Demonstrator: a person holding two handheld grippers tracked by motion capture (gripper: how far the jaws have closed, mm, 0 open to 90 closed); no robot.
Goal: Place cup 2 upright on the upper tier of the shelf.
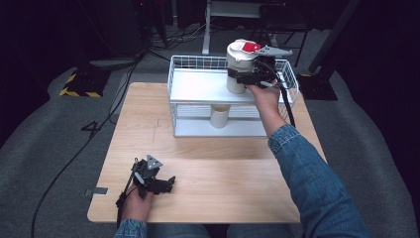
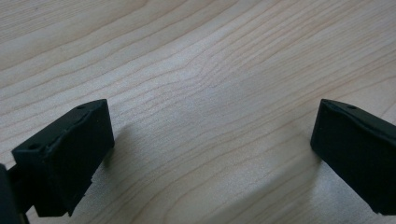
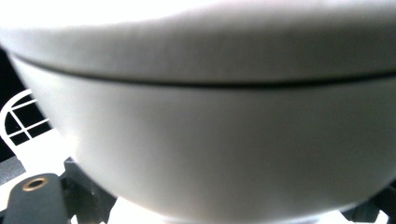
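On the upper tier of the white wire rack (image 1: pixel 198 63), at the far side of the wooden surface (image 1: pixel 208 173), stands a white lidded container (image 1: pixel 239 67) with a red patch on its lid (image 1: pixel 250 46). The right hand-held gripper (image 1: pixel 247 78) meets the container at mid-height from the person's side, and its grey three-cornered plate (image 1: pixel 274 50) lies level above the wrist. The right gripper view presses so close to the container's wall (image 3: pixel 224 154) that the seam under the lid (image 3: pixel 201 81) runs across the picture. The jaws are drawn nearly together, yet what they pinch is hidden behind the container's body, so a grip on it cannot be confirmed. A grasp at mid-height would keep the tall container upright while it is set on, or lifted off, the shelf. A second pale cylinder (image 1: pixel 219 115) stands on the lower tier, directly beneath. The left hand-held gripper (image 1: pixel 166 184) rests near the front edge of the surface, well apart from the rack. In the left gripper view its black pads (image 2: pixel 70 158) stand wide apart over bare wood grain (image 2: pixel 205 93), holding nothing. This parked pose probably keeps the idle hand clear of the reach.
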